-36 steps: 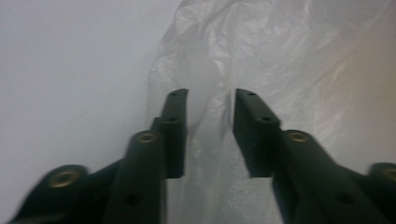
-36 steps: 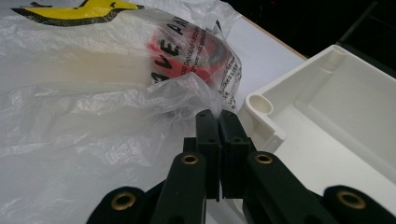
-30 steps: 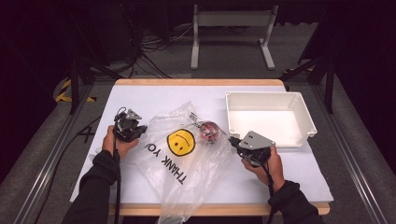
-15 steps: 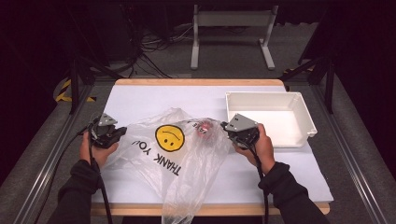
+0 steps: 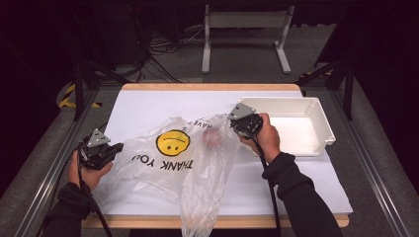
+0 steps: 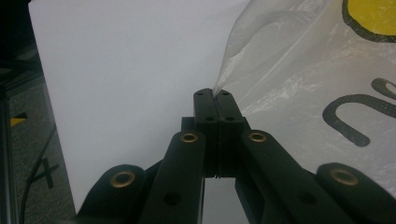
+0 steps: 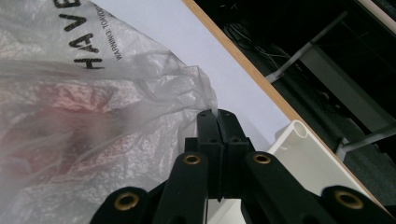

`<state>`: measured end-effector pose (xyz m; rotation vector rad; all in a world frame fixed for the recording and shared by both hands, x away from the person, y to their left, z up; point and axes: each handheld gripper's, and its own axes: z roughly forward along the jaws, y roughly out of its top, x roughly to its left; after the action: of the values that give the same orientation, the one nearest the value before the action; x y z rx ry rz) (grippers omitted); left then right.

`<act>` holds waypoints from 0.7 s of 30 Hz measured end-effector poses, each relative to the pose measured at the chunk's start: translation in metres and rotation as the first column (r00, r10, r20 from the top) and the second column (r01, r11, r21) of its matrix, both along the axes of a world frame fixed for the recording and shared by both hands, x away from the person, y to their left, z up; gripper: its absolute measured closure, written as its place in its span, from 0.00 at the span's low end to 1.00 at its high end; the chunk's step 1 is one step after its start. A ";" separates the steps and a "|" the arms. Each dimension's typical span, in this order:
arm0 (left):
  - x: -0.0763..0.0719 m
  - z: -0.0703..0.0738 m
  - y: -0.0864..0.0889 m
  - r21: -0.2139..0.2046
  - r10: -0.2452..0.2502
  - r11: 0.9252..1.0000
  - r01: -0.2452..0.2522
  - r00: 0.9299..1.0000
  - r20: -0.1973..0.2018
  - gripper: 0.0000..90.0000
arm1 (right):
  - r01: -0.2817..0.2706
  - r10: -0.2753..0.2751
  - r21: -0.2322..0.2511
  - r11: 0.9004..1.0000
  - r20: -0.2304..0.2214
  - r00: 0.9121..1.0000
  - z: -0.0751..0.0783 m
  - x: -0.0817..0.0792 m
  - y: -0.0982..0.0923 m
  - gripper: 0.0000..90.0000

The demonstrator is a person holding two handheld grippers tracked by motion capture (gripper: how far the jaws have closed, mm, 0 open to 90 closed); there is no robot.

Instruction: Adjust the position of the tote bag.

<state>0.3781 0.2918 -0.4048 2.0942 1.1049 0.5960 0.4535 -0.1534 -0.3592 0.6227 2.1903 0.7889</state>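
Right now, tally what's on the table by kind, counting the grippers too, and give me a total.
Plastic bag, clear, with a yellow smiley: 1
Reddish thing inside the bag, too blurred to name: 1
White tray: 1
Grippers: 2, left gripper and right gripper, each with jaws shut on the bag's edge
Total: 5
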 end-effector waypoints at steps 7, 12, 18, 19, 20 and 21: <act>-0.020 0.005 0.001 -0.009 -0.036 0.999 0.036 0.999 0.017 1.00 | 0.003 -0.003 0.025 1.000 -0.004 1.000 0.001 0.011 0.004 0.96; -0.033 0.004 -0.004 -0.034 -0.099 0.994 0.100 0.995 0.028 0.95 | 0.002 -0.001 0.082 0.997 -0.005 1.000 0.005 0.000 -0.004 0.76; -0.035 -0.001 -0.018 -0.018 -0.168 0.986 0.168 0.986 0.002 0.88 | -0.016 0.013 0.144 0.989 0.023 1.000 0.015 -0.029 -0.019 0.58; -0.035 -0.003 -0.021 -0.019 -0.171 0.985 0.171 0.985 -0.010 0.87 | -0.030 0.026 0.159 0.987 0.026 0.999 0.020 -0.045 -0.025 0.52; -0.035 -0.005 -0.023 -0.008 -0.178 0.984 0.178 0.984 -0.018 0.87 | -0.030 0.026 0.159 0.987 0.026 0.999 0.020 -0.045 -0.025 0.52; -0.034 -0.008 -0.026 -0.007 -0.189 0.982 0.189 0.982 -0.026 0.87 | -0.035 0.030 0.170 0.985 0.033 0.999 0.022 -0.054 -0.028 0.52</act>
<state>0.3436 0.2663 -0.4125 2.1780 0.9068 0.4738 0.3999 -0.1813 -0.3367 0.6557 2.1250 1.0049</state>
